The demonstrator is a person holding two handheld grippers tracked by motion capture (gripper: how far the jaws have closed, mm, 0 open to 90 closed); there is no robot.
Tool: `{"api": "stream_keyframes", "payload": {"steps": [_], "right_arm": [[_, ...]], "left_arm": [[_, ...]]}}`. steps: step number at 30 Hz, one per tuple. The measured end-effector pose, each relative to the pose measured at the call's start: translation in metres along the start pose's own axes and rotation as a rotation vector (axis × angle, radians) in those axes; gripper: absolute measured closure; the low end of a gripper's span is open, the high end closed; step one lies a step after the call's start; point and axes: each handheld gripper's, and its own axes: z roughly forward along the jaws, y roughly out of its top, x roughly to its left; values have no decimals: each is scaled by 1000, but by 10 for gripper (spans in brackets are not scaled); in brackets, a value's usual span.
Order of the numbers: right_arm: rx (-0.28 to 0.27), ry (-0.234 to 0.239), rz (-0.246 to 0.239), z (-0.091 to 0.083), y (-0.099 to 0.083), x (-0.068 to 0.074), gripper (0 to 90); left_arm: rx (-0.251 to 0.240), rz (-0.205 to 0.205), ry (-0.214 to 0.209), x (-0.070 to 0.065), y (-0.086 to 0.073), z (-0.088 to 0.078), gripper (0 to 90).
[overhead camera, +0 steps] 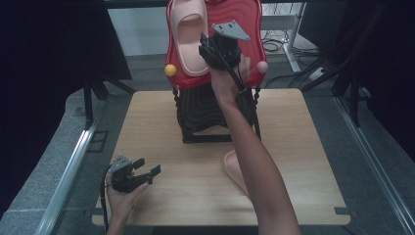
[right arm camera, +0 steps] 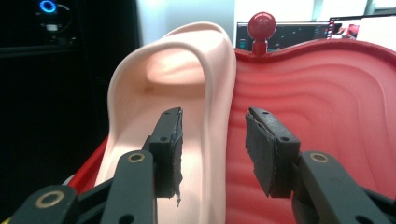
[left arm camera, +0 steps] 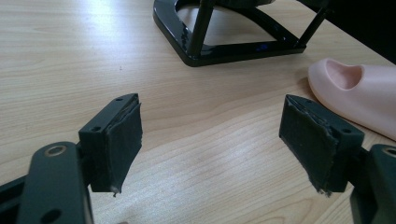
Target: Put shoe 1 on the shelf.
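Observation:
A pink slipper lies toe-up on a tilted red ribbed tray that tops a black stand. My right gripper is raised to it, jaws parted around the slipper's side wall, pads not pressing. A second pink slipper lies on the wooden table, partly hidden by the right forearm. My left gripper rests low at the table's front left, open and holding nothing.
Ball knobs stick out from the tray: yellow at its left, pink at its right, red on top. Dark curtains and metal rails flank the table. Cables lie on the floor behind.

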Motion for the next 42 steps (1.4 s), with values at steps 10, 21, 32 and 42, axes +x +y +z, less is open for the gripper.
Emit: {"api": "stream_keyframes", "payload": {"steps": [10, 21, 32, 42], "right_arm": [[28, 61, 14, -31, -20, -8, 565], [31, 131, -5, -73, -50, -9, 566], [86, 201, 5, -112, -91, -20, 566], [140, 222, 10, -140, -124, -42, 566]], "left_arm": [[-9, -13, 15, 4, 0, -2, 216], [0, -6, 3, 0, -1, 1, 218], [9, 0, -1, -2, -2, 4, 218], [7, 1, 3, -3, -2, 3, 218]]}}
